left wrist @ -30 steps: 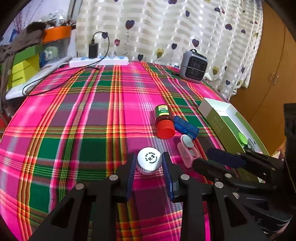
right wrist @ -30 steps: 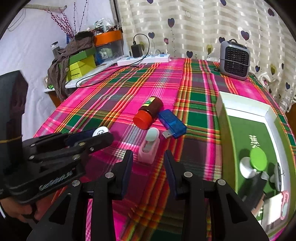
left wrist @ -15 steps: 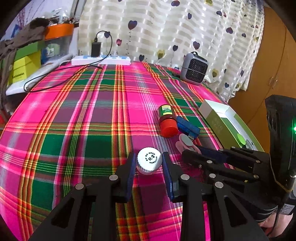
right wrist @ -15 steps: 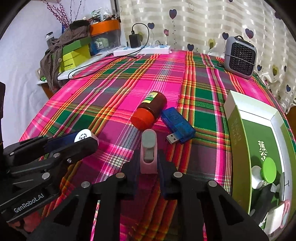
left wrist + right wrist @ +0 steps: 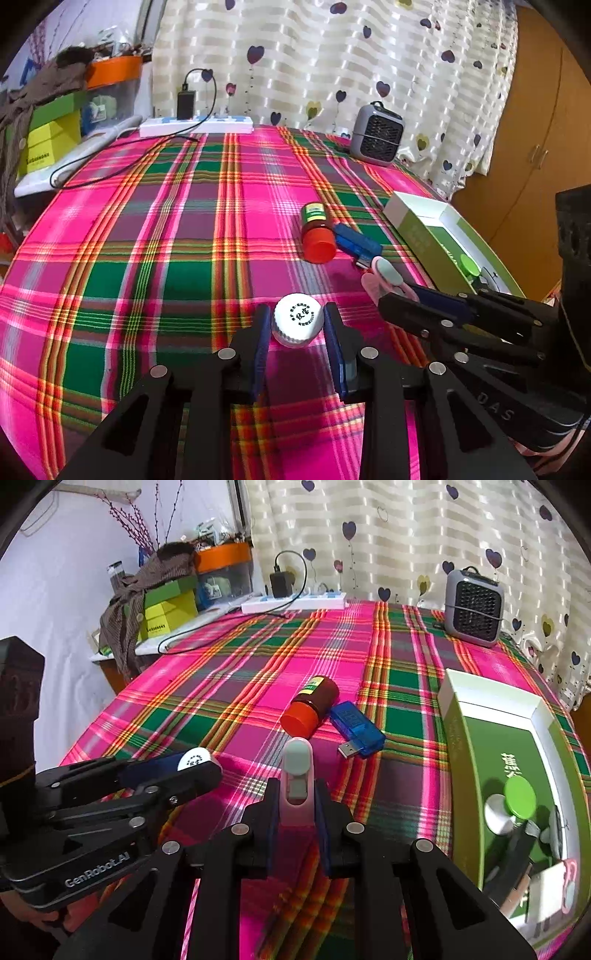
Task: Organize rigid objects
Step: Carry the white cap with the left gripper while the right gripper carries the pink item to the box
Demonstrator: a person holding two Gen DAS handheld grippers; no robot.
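The right gripper [image 5: 297, 805] has just been closing and now pinches the pink nail clipper [image 5: 297, 771] over the plaid tablecloth [image 5: 258, 679] — the left gripper [image 5: 298, 325] clamps a white-capped bottle [image 5: 298, 319] beside it. Near them, a red-capped brown bottle [image 5: 312, 707] touches a blue USB stick [image 5: 356, 729] — both lying flat.

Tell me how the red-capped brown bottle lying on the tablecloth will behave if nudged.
The red-capped brown bottle lies on its side, so it would probably roll. Small, likely light. It seems to touch the blue USB stick, which might block rolling that way.
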